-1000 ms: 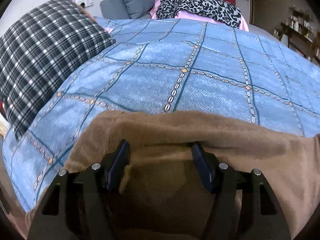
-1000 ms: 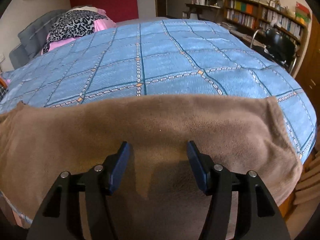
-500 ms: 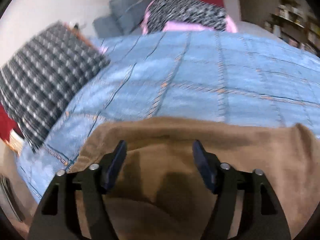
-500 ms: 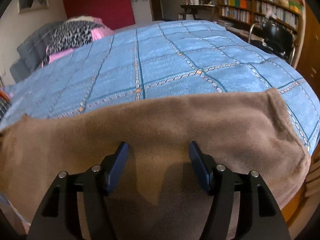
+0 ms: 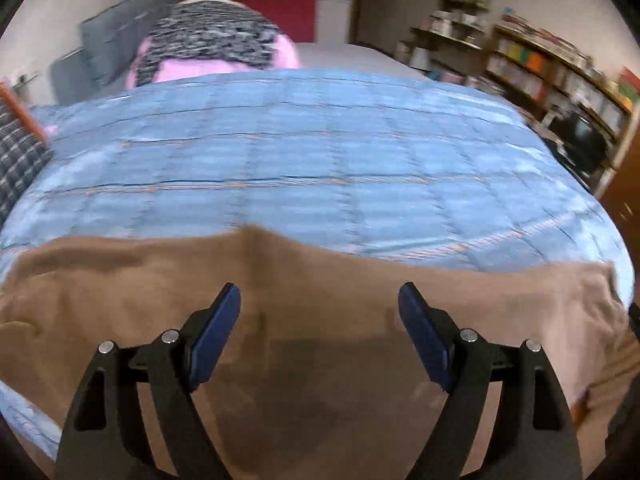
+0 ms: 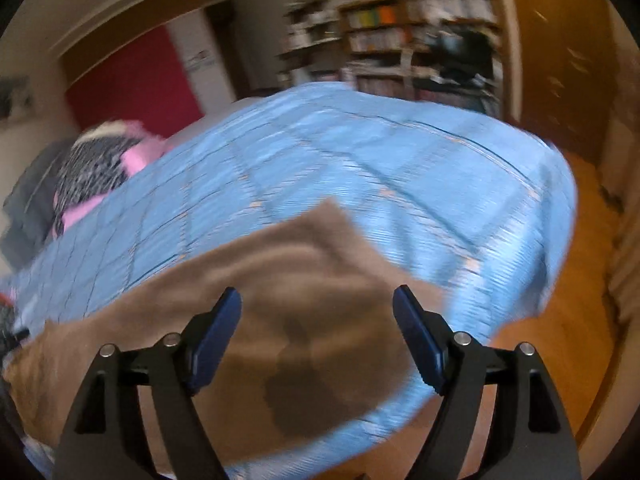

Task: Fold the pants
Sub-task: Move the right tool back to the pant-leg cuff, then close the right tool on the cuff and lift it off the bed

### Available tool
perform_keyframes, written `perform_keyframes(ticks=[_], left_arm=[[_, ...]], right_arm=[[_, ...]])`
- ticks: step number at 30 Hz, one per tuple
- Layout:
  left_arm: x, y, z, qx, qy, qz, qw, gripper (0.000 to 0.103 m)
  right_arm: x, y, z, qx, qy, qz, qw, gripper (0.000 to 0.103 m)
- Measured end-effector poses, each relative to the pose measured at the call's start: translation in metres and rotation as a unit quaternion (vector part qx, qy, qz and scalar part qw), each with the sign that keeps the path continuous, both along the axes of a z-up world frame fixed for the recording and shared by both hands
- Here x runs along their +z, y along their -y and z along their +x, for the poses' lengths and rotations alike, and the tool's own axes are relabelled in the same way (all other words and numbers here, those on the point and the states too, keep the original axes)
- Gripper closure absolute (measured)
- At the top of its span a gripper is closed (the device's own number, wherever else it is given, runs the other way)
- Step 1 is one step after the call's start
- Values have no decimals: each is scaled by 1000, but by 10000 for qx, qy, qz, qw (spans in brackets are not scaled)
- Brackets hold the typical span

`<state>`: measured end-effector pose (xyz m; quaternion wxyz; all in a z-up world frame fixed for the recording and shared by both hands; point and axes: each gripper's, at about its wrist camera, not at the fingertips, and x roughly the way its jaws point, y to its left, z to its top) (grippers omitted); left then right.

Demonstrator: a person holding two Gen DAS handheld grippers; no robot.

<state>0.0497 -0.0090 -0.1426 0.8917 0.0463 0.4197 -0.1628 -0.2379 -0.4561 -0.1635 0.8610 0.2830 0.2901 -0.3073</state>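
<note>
Across the near edge of the bed's blue quilted cover [image 5: 320, 160] lies the brown fleece pants [image 5: 320, 360], folded into a long band. Between folds, probably; calls next for gripping one end and carrying it over. Left gripper [image 5: 320, 316] and right gripper [image 6: 316, 316]: jaws wide, empty, just opened further; views swung rightward since.

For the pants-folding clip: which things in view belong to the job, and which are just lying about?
Job:
- brown pants
- left tongs, open
- right tongs, open

Lying about:
- blue bedspread
- leopard-print and pink bedding
- plaid pillow
- bookshelves
</note>
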Motion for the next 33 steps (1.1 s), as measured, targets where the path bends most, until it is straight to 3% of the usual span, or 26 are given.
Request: perform_keyframes(ticks=[5, 10, 18, 21, 26, 29, 33], left_arm=[[0, 58, -20, -706, 11, 76, 9975, 21], [0, 99, -37, -1278, -216, -114, 9915, 21], [-20, 132, -60, -1884, -418, 83, 9812, 21], [-35, 137, -56, -1853, -588, 214, 9807, 21], [-45, 140, -53, -1900, -599, 308, 9795, 21], [-48, 141, -52, -1899, -623, 310, 9793, 20], [-47, 138, -53, -1916, -625, 266, 9791, 20]], right_arm=[[-26, 29, -32, -432, 188, 822, 9955, 25], [-56, 41, -33, -403, 730, 1883, 9786, 25], [-90, 45, -20, -364, 1160, 2713, 9548, 26], [-89, 43, -14, -435, 1105, 2680, 9561, 29], [-51, 23, -2, -277, 767, 1759, 9810, 31], [-52, 19, 4, -86, 759, 1862, 9795, 31], [-70, 22, 5, -384, 589, 2202, 9729, 31]])
